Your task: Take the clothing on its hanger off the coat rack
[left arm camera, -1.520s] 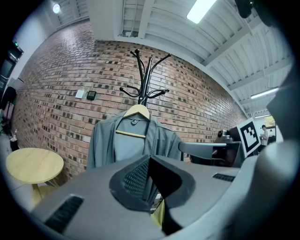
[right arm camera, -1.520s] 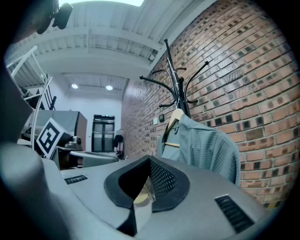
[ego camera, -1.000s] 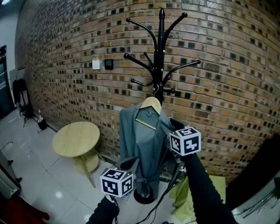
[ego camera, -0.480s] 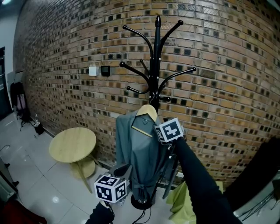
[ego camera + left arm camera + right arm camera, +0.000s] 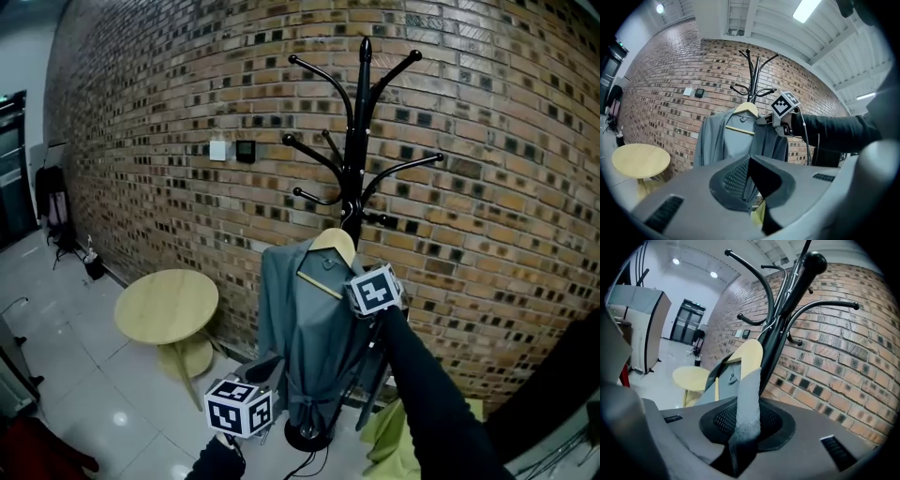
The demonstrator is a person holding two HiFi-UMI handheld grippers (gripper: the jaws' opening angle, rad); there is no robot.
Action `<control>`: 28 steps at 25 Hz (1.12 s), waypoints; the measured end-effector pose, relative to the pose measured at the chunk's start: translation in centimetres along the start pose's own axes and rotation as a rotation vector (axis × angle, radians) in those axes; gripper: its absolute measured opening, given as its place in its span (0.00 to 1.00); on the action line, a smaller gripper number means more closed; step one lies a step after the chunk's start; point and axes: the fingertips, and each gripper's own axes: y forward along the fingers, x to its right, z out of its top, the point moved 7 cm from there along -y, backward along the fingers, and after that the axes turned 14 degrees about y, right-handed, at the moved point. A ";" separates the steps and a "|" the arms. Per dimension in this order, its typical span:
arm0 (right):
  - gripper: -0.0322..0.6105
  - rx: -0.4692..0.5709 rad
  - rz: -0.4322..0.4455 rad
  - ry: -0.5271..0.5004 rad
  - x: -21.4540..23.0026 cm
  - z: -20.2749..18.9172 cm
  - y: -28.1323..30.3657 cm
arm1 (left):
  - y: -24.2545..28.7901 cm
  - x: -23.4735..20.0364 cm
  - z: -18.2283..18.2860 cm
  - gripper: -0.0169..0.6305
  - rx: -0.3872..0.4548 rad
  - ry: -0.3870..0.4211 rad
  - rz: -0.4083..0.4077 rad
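Observation:
A black coat rack (image 5: 361, 141) stands against the brick wall. From one of its low hooks hangs a grey garment (image 5: 300, 328) on a wooden hanger (image 5: 333, 246). My right gripper (image 5: 361, 281) is at the hanger's right shoulder. In the right gripper view its jaws are closing, and a fold of grey fabric (image 5: 747, 399) is pinched between the pads, with the hanger (image 5: 747, 357) just beyond. The left gripper (image 5: 264, 367) hangs low in front of the garment's hem, jaws parted and empty. From the left gripper view, the garment (image 5: 726, 140) and the right gripper (image 5: 764, 120) are seen above.
A round wooden table (image 5: 167, 302) stands left of the rack. Yellow-green cloth (image 5: 394, 436) lies on the floor at the right, near the rack's base (image 5: 309, 433). The brick wall (image 5: 487, 187) is close behind, with a switch plate (image 5: 218, 150).
The right gripper rose from beside the garment to the hanger's right shoulder and took hold of the fabric there. The left gripper stayed low.

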 end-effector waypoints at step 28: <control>0.13 0.165 -0.095 -0.099 -0.5 7.1 -6.2 | -1.4 -0.6 -0.2 0.03 0.033 -0.012 -0.024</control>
